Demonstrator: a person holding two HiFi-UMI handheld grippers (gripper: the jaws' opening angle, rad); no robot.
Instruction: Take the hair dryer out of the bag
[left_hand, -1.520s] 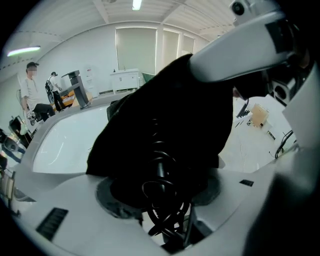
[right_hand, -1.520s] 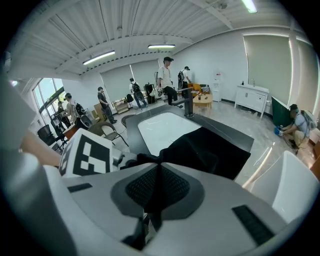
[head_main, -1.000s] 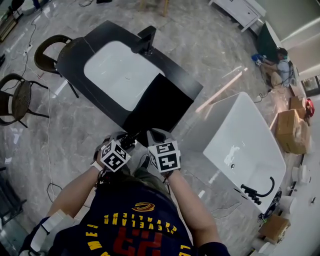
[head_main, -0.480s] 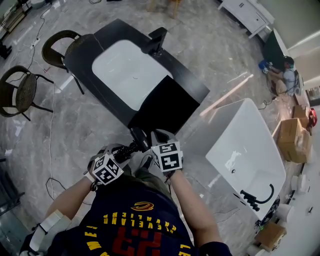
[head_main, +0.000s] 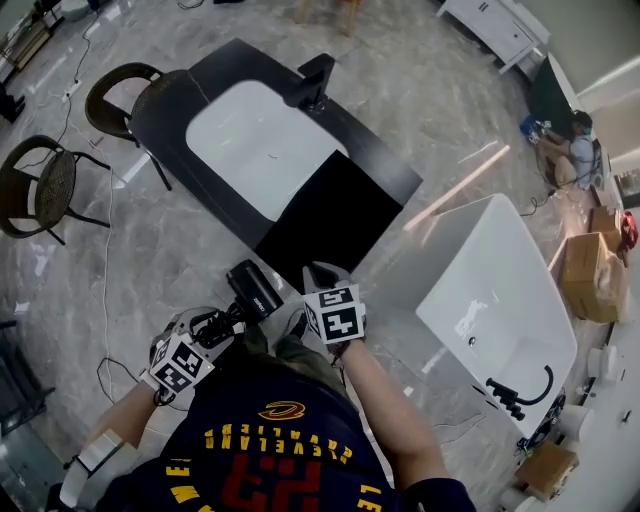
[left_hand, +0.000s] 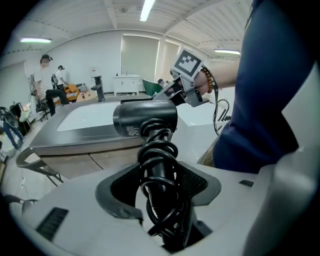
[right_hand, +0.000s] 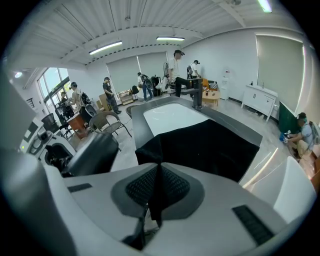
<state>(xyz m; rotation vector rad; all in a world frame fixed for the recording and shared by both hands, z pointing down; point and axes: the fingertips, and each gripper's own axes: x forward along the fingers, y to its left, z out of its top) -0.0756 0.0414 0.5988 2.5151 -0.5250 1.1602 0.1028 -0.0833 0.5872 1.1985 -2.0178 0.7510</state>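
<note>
**First:** Is it out yet?

**Second:** Looks so to me. The left gripper (left_hand: 160, 187) is clamped on the handle of the hair dryer (left_hand: 145, 119), coiled cord (left_hand: 159, 160) and all. The barrel sticks out past the jaw tips with no cloth over it. The right gripper (right_hand: 159, 187) is pinched tight on a fold of the bag (right_hand: 210, 145), which stretches away ahead of its jaws over the dark tub surround (head_main: 385, 170).

**First:** How would you finish it cleanly?

**Second:** Hold the bag pinned just as it is and carry the dryer well off to the side, away from the right jaws. I'd watch that no loop of cord trails back into the bag's mouth. The pads press on cord as much as on handle, so a firm squeeze and no swinging.

**First:** Could you judge that from overhead?

**Second:** Not the grip. In the head view the dryer is only a black block just ahead of the left jaws, near the right gripper. The left gripper view alone shows the cord squeezed between the pads. Only the right gripper view shows cloth nipped between closed jaws, with the dryer off to their left.
</note>
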